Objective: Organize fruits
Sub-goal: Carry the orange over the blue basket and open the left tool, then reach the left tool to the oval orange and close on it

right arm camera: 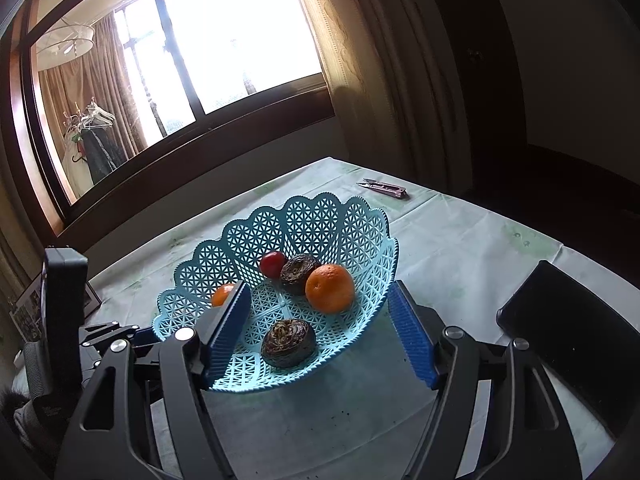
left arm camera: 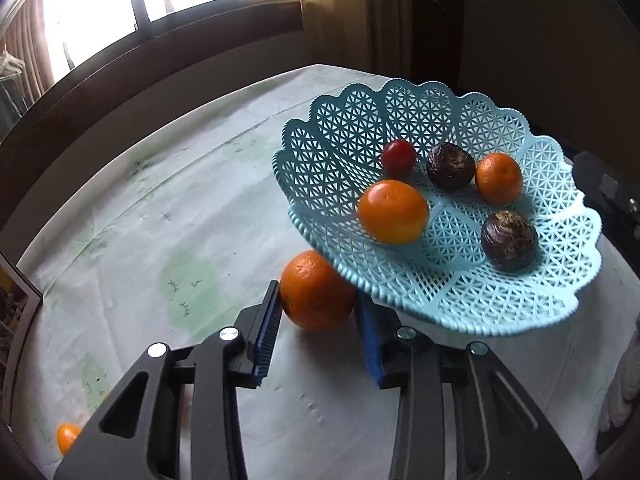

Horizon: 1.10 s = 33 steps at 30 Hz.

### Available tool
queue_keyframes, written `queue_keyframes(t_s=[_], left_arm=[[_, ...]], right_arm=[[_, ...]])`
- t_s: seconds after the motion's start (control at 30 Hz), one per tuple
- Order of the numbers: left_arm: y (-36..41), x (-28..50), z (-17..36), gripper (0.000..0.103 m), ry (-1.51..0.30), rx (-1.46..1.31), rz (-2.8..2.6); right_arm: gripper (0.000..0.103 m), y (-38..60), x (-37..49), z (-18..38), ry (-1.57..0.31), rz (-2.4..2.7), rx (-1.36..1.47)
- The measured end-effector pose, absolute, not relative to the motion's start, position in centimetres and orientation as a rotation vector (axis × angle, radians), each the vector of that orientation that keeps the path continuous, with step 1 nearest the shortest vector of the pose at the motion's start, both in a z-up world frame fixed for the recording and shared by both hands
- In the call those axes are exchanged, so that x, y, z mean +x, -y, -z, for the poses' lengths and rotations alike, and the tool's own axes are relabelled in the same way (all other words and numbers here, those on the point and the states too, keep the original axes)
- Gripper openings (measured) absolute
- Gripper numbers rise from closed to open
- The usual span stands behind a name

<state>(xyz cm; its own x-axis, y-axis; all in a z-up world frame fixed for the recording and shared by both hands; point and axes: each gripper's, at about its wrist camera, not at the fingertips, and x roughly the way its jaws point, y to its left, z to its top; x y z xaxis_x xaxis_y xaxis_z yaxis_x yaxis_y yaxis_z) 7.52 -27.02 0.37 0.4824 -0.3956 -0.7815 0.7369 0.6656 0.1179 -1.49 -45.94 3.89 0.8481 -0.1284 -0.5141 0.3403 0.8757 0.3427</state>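
Observation:
A light blue lattice basket (left arm camera: 332, 140) (right arm camera: 304, 216) stands on the table. It holds two oranges (left arm camera: 392, 212) (left arm camera: 498, 178), a small red fruit (left arm camera: 398, 158) and two dark wrinkled fruits (left arm camera: 450, 166) (left arm camera: 508, 240). A third orange (left arm camera: 312, 280) lies on the cloth, tucked under the basket's near rim. My left gripper (left arm camera: 318, 296) is shut on it, one blue pad against each side. My right gripper (right arm camera: 318, 288) is open at the basket's near edge. Its left finger (right arm camera: 230, 320) reaches over the bowl and its right finger (right arm camera: 408, 336) stays outside the rim, pressing on nothing.
A small orange (left arm camera: 66, 436) lies near the table's left edge. Thread snips (right arm camera: 384, 189) rest at the far corner. A pale green patterned cloth (left arm camera: 160, 200) covers the table below a window. A dark chair back (right arm camera: 568, 340) stands at the right and a picture frame (left arm camera: 16, 292) at the left.

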Motion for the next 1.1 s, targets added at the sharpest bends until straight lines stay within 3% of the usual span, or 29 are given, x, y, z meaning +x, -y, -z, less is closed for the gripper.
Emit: queue_keyframes(t_s=[0.4,0.97,1.03,1.1], left_arm=[[23.0,6.8,-4.5,0.037,-0.769,0.354,0.610],[28.3,3.3,-7.1,0.038,-0.757,0.252,0.778],[28.3,3.0,-7.3,0.056,-0.753,0.226,0.798],[27.9,2.9,-7.5,0.064,-0.735,0.213,0.791]], right_arm=[[0.073,45.5,-1.8,-4.1,-0.486,0.251,0.426],[0.073,45.7,-2.1,-4.3,-0.473,0.274,0.430],[0.073,45.8,-2.1,-4.3,-0.471,0.278,0.431],[0.073,45.9,-2.2,-4.3,-0.468,0.284,0.430]])
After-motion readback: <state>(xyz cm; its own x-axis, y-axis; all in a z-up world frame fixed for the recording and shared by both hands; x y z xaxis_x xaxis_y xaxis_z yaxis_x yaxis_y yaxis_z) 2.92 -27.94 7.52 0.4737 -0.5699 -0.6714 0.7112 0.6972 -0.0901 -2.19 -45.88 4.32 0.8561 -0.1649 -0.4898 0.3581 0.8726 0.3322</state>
